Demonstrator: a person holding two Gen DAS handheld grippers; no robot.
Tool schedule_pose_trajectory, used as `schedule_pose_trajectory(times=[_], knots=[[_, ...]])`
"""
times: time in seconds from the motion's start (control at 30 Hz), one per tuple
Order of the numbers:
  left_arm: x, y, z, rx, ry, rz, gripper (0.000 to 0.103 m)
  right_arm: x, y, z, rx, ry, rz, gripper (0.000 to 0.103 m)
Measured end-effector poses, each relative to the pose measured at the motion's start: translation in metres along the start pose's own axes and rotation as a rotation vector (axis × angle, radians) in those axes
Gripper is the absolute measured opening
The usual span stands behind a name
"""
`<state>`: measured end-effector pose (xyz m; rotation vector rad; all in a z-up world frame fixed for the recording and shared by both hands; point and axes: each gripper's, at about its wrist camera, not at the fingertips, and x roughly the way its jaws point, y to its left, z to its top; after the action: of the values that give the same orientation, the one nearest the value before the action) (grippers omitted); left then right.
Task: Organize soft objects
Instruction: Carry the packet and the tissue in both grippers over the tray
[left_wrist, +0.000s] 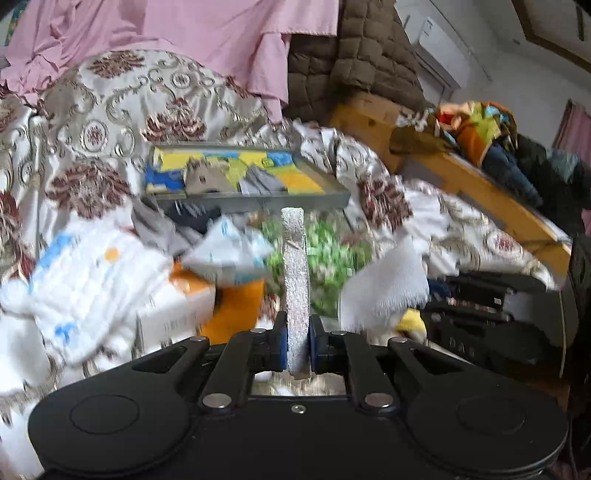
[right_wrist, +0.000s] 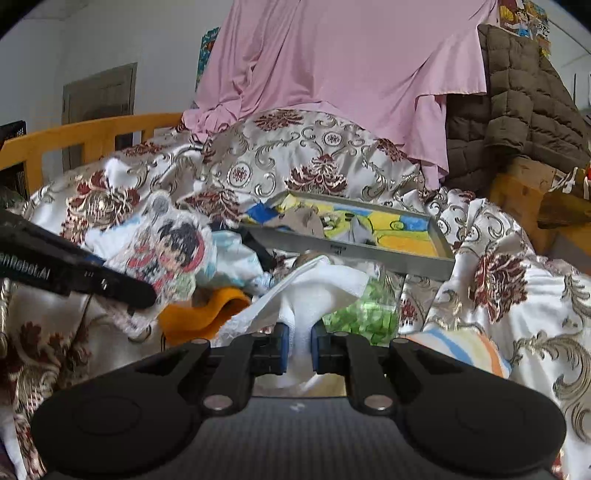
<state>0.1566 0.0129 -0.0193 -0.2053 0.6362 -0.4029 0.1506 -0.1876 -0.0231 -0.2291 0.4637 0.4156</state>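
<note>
My left gripper (left_wrist: 298, 343) is shut on a flat cartoon-printed patch (left_wrist: 294, 273), which shows edge-on as a thin silvery strip in the left wrist view. In the right wrist view the same patch (right_wrist: 166, 254) shows a dark-haired cartoon figure, with the left gripper (right_wrist: 142, 295) clamped on its lower edge. My right gripper (right_wrist: 299, 347) is shut on a crumpled white cloth (right_wrist: 321, 284). That white cloth (left_wrist: 384, 288) hangs at the right of the left wrist view. A grey tray (right_wrist: 354, 251) with a bright yellow and blue lining lies beyond both grippers, holding several small folded pieces.
Loose on the patterned satin bedspread (right_wrist: 295, 147) are an orange cloth (right_wrist: 207, 314), a green-patterned cloth (right_wrist: 362, 314), a white quilted cloth (left_wrist: 92, 288) and a striped cloth (right_wrist: 458, 347). A pink sheet (right_wrist: 332, 55) and brown quilted jacket (right_wrist: 517, 103) hang behind. A wooden bed rail (left_wrist: 491, 199) runs along the right.
</note>
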Motion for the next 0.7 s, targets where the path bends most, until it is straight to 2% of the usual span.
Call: schedule_pose_trajectory(times=[0.13, 0.33, 0.53, 0.7], knots=[[0.005, 0.005, 0.035, -0.014, -0.044, -0.012, 0.011, 0.008, -0.009, 0.024, -0.016, -0.003, 0.007, 0.013], [0.033, 0.028, 0.100, -0.012, -0.099, -0.003, 0.011, 0.039, -0.027, 0.075, -0.019, -0.025, 0.019, 0.013], [0.083, 0.064, 0.154, -0.019, -0.106, 0.051, 0.011, 0.097, -0.051, 0.115, 0.024, -0.032, 0.016, 0.014], [0.133, 0.101, 0.183, -0.062, -0.087, 0.101, 0.011, 0.158, -0.073, 0.135, 0.068, -0.007, 0.000, 0.014]])
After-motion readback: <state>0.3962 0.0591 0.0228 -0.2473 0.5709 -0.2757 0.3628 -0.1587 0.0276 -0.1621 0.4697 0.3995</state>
